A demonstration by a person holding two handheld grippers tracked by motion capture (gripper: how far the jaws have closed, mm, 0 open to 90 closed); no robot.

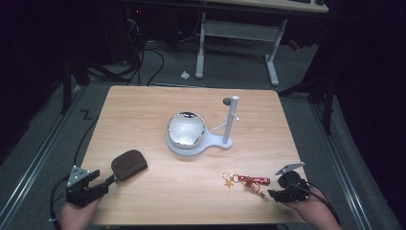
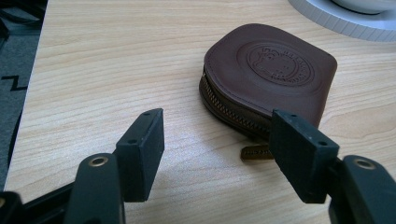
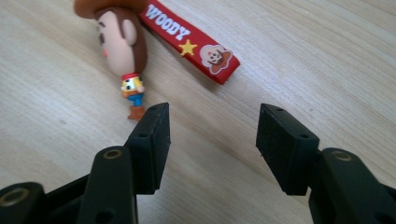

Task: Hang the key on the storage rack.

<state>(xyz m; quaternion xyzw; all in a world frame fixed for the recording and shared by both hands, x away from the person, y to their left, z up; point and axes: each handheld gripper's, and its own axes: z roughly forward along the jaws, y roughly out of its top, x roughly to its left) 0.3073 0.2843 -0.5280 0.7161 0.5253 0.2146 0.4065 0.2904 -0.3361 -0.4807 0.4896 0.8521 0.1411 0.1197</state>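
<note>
One pale wooden table (image 1: 191, 196) stands on grey carpet in a dark room, a white-legged desk (image 1: 239, 33) behind it. At its middle sits a white round stand with an upright peg (image 1: 230, 125), bearing a shiny domed bowl (image 1: 186, 128). Near the left gripper (image 1: 103, 184), whose jaws are spread and empty, lies a brown leather zip pouch (image 2: 268, 77). Just ahead of the right gripper (image 3: 212, 140), jaws wide apart, lies the red cowboy-figure keychain (image 3: 187, 39), its hat cut off.
</note>
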